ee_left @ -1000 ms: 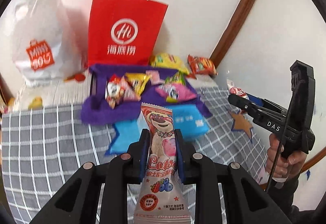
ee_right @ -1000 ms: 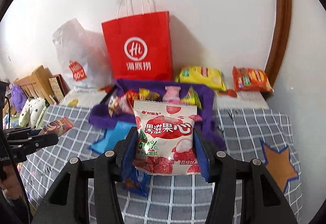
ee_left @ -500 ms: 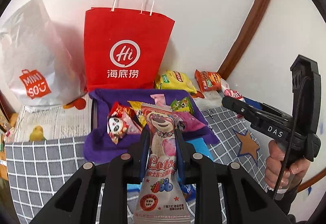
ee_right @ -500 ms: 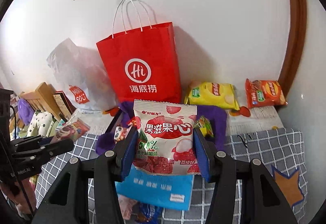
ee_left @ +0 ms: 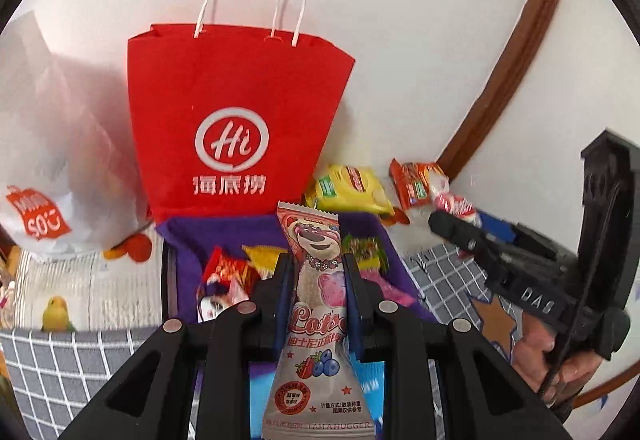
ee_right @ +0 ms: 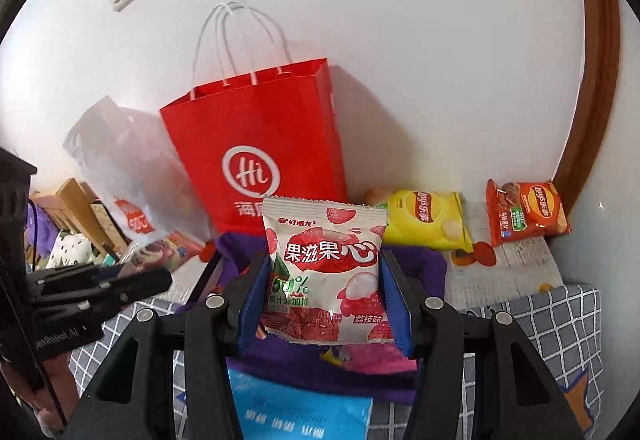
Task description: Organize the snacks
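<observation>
Both grippers have advanced toward the red bag (ee_left: pixel 240 112), which looms larger now. The left gripper (ee_left: pixel 315 294) pinches a bear packet (ee_left: pixel 316 304) over the purple tray (ee_left: pixel 224 236); the right gripper (ee_right: pixel 325 294) clamps a lychee packet (ee_right: pixel 326 268). Either slippery packet could slide free and miss the tray.

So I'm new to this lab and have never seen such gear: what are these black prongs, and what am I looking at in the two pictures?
No robot here: a person holds a two-finger gripper in each hand, each carrying a fisheye camera looking along its fingers. The left gripper is shut on a tall bear-print snack packet; the right gripper is shut on a lychee gummy packet. Ahead lies a purple tray of small snacks, backed by a red paper bag, with two Lay's chip bags against the wall.
</observation>
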Demonstrator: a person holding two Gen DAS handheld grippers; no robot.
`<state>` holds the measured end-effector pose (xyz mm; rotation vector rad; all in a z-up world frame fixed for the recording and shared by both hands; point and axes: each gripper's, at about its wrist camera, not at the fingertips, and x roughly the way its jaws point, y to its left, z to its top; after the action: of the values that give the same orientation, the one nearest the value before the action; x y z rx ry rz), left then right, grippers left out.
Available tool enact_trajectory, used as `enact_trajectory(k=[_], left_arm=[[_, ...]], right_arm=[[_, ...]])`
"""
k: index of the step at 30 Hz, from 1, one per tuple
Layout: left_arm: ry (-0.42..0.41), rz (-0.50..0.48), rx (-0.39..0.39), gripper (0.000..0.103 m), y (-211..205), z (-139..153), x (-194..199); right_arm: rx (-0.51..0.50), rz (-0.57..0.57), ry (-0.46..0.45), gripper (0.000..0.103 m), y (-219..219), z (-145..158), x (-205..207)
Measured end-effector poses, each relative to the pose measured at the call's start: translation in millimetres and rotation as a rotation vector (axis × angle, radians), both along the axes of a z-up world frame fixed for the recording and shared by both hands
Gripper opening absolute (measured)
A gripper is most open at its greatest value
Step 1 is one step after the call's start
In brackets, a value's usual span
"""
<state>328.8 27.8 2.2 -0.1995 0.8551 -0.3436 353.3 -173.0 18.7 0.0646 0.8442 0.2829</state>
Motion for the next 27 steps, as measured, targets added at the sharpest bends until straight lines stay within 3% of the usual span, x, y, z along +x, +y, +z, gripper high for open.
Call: enact_trajectory(k=[7, 12, 22, 27], left_arm=[[0.016, -0.009, 0.004, 0.023, 6, -30, 10], [0.079, 0.005, 0.024, 0.023, 11, -49, 24], [0.118, 0.023, 0.009, 0.023, 17, -59, 32], [0.156, 0.019, -0.059, 0.023, 25, -63, 37]], right_arm=[[-0.025, -0.003, 0.075, 0.053, -3, -37, 19], [-0.049, -0.008, 0.105, 0.053, -5, -53, 27], [-0.058, -0.042, 0.13, 0.053, -19, -62, 36], [-0.053, -0.037, 0.138, 0.053, -18, -65, 37]])
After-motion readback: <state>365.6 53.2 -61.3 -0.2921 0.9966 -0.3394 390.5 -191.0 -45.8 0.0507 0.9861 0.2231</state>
